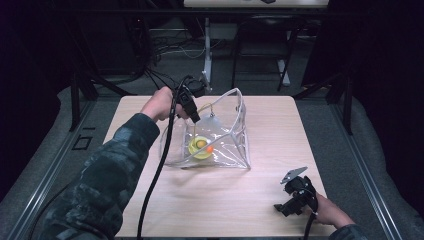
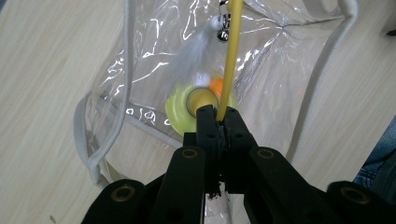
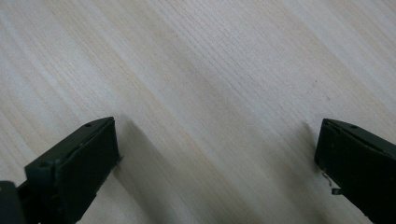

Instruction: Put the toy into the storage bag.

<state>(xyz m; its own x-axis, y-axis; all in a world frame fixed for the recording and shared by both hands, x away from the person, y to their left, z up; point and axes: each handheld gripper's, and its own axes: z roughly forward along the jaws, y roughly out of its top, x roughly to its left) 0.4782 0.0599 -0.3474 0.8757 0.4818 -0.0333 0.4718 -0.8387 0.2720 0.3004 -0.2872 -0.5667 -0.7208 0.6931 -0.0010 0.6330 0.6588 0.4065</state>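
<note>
A clear plastic bag (image 1: 231, 131) with white straps (image 2: 125, 70) stands open on the wooden table (image 1: 225, 200). Inside it lie a yellow round toy (image 1: 198, 148) and an orange ball (image 1: 209, 149). My left gripper (image 1: 194, 116) hangs over the bag's mouth, pointing down, shut on a thin yellow stick (image 2: 229, 60). The stick runs down into the bag and carries a white feather (image 2: 196, 46) and a small bell (image 2: 223, 33) at its far end. In the left gripper view the yellow toy (image 2: 180, 112) and the ball (image 2: 216, 85) lie just beyond the gripper (image 2: 218, 116). My right gripper (image 1: 292, 200) rests near the table's front right, open over bare wood (image 3: 217, 158).
A black cable (image 1: 157, 175) trails from the left gripper across the table's front left. Beyond the table's far edge are floor cables and the legs of another table (image 1: 207, 50). Dark railings flank both sides.
</note>
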